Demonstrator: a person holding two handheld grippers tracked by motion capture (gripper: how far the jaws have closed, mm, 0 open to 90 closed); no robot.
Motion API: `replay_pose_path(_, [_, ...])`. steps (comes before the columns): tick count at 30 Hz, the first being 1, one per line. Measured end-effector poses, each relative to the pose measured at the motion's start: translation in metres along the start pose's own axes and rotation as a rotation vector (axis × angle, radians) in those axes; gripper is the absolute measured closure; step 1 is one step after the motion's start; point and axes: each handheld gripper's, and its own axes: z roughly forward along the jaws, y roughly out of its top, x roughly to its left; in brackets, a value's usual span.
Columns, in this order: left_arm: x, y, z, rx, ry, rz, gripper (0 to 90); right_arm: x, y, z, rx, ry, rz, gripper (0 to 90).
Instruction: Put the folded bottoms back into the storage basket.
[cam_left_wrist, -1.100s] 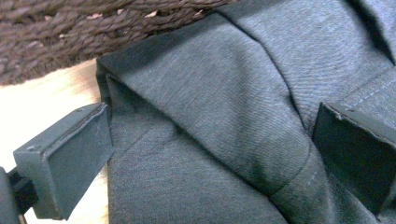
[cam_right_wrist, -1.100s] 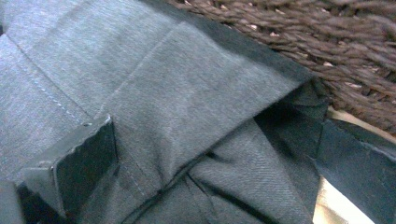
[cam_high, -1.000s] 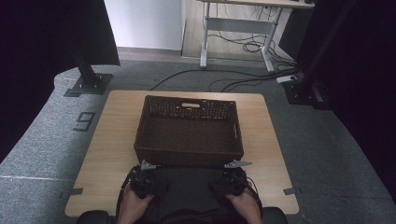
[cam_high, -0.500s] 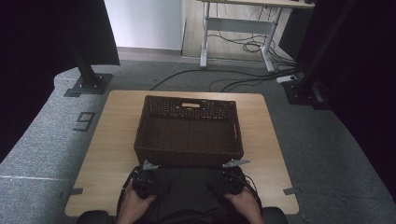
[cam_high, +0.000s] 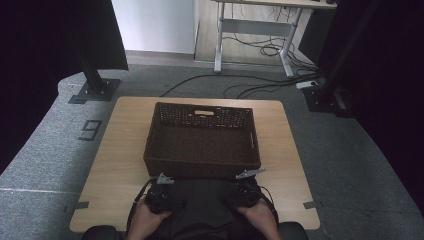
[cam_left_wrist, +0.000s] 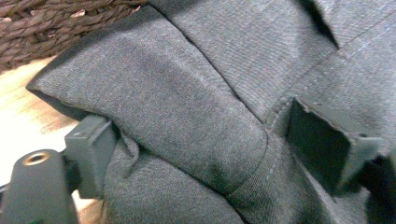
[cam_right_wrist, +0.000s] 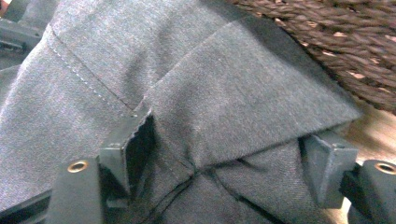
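Dark grey garment (cam_high: 202, 200), unlabelled: left gripper (cam_left_wrist: 205, 154) and right gripper (cam_right_wrist: 229, 158) jaws, just closing, straddle folds beside wicker basket (cam_high: 200, 165); floor marking "9" (cam_high: 90, 130).

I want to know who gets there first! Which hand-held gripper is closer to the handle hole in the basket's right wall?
Right. The right hand-held gripper sits below the handle hole; the left hand-held gripper is across the grey cloth.

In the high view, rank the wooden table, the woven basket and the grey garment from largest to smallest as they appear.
1. wooden table
2. woven basket
3. grey garment, though its near part is cut off at the frame's bottom edge, so its full extent is unsure.
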Motion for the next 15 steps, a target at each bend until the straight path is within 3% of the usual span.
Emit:
replay_pose_path(4, [-0.0002, 0.0011, 0.0000, -0.006, -0.043, -0.007, 34.6, 0.0017, 0.0027, 0.0016, 0.018, 0.022, 0.006, 38.3])
replay_pose_path(11, [0.0010, 0.0031, 0.0006, 0.003, -0.079, -0.035, 48.0, 0.0011, 0.0048, 0.0044, 0.031, 0.056, 0.048, 59.0])
replay_pose_path(15, [0.0053, 0.0007, -0.0003, -0.020, -0.111, -0.061, 56.3, -0.0013, 0.0018, 0.0027, 0.005, 0.076, 0.056, 66.2])
